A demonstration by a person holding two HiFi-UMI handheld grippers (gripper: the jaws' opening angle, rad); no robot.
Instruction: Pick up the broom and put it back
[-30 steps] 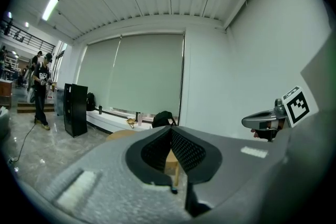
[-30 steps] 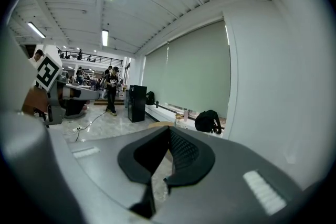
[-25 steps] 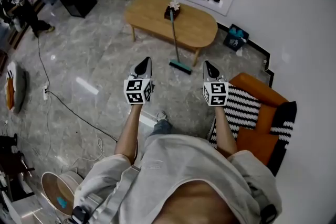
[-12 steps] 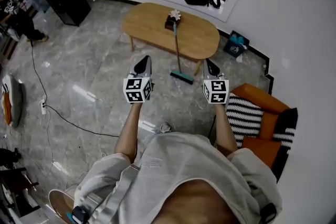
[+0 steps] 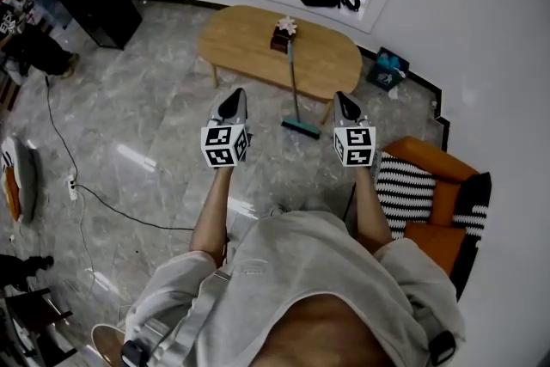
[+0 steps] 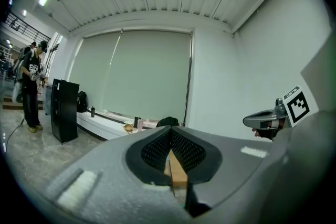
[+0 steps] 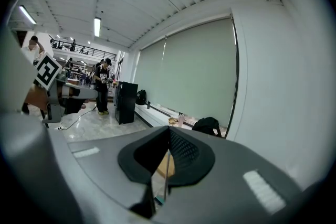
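My left gripper (image 5: 233, 101) and right gripper (image 5: 344, 103) are both pinched closed and empty. The broom (image 5: 301, 129) stands farther off between them, leaning on the wooden table (image 5: 245, 47) with its head on the floor. On the table, a small dark pot (image 5: 279, 39) holds a pale flower (image 5: 286, 25).

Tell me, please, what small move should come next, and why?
Probably step closer and open the right gripper: its jaws are shut on nothing, and the broom leans against the wooden table ahead, seemingly out of reach.
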